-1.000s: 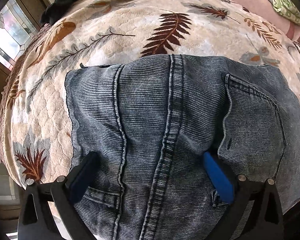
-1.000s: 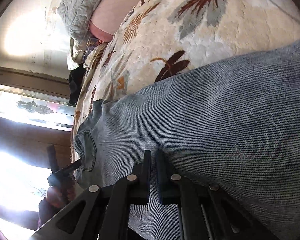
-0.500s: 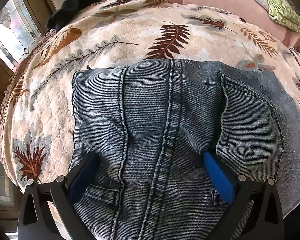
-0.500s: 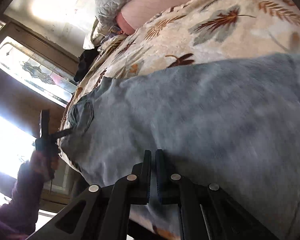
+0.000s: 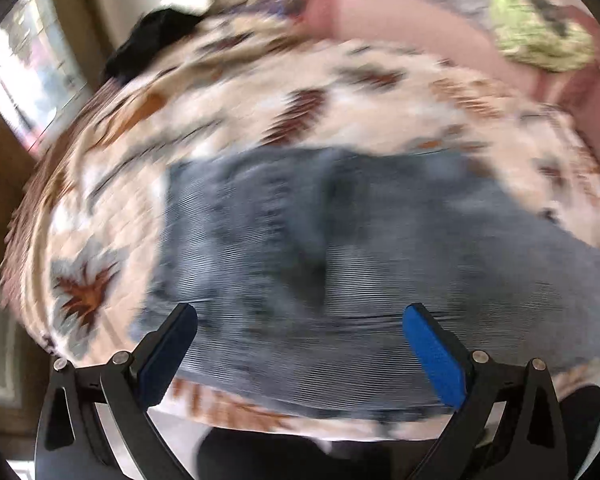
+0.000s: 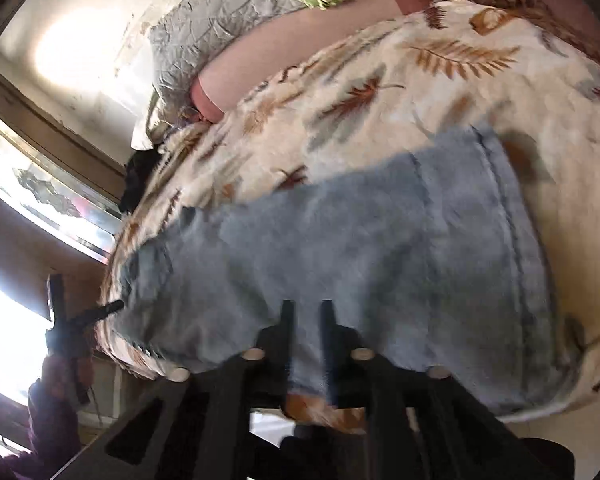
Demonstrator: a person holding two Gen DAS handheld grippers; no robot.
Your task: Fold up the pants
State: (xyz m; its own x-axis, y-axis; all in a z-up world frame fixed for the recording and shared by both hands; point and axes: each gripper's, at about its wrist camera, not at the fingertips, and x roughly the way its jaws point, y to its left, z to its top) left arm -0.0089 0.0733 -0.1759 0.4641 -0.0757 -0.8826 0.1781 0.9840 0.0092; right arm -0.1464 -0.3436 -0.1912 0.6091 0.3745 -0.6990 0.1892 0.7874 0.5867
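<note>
Folded denim pants (image 6: pixel 340 264) lie flat on the leaf-print quilt (image 6: pixel 440 80) near its front edge. Left view, blurred: left gripper (image 5: pixel 300 320) spread wide above the denim, gripping nothing. Only the right view shows the hemmed end, the right gripper (image 6: pixel 308 312) just parted with nothing clamped, and the person's hand (image 6: pixel 66 364) at far left.

Black fingers (image 5: pixel 432 352) — blue pads, silver screws
</note>
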